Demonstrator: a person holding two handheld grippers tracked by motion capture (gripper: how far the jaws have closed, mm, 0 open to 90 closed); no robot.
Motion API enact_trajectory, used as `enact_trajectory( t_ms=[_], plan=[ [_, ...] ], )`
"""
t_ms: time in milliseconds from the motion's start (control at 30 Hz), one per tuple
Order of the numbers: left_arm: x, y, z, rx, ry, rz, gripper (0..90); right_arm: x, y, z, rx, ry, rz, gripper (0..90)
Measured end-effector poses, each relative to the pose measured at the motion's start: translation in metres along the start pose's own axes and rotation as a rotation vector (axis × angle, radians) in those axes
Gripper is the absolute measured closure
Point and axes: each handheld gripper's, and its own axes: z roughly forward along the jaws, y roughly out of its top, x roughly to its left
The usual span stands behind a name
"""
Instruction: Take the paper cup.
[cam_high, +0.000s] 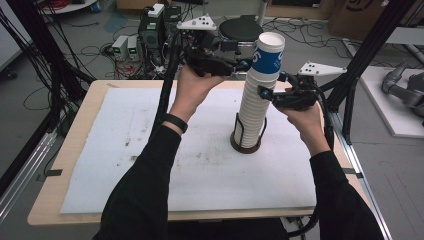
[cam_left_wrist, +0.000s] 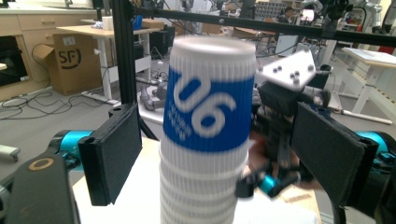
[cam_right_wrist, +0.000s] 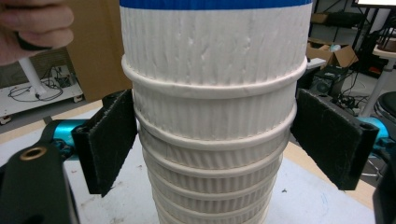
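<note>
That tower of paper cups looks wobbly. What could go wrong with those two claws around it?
The cup stack is tall, leans a little, and stands in a small holder, so a sideways nudge might tip it. The left claw straddles the blue top cup with gaps either side; pulling up might drag several cups along. The right claw, closing on lower cups, might crush their thin walls.

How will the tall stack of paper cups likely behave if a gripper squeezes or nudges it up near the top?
The stack of paper cups rises far above its small wire holder, so a sideways nudge would probably sway or tip it. The ribbed paper walls look light and crushable, so a hard squeeze may dent them. The blue-banded top cup would probably lift off easily.
</note>
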Motion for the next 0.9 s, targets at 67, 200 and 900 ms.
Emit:
enact_trajectory(
  t_ms=[67, 200, 900],
  plan=[
    [0.001, 0.005, 0.006, 0.001, -0.003, 0.001, 17.0, 0.0, 0.0, 0.0, 0.001, -0.001, 0.001, 15.2],
    [0.001, 0.012, 0.016, 0.004, -0.009, -0.002, 17.0, 0.0, 0.0, 0.0, 0.002, -0.001, 0.0, 15.2],
    [0.009, 0.021, 0.058, 0.005, -0.056, -0.05, 24.4, 0.001, 0.0, -0.001, 0.005, -0.003, -0.008, 15.2]
  ],
)
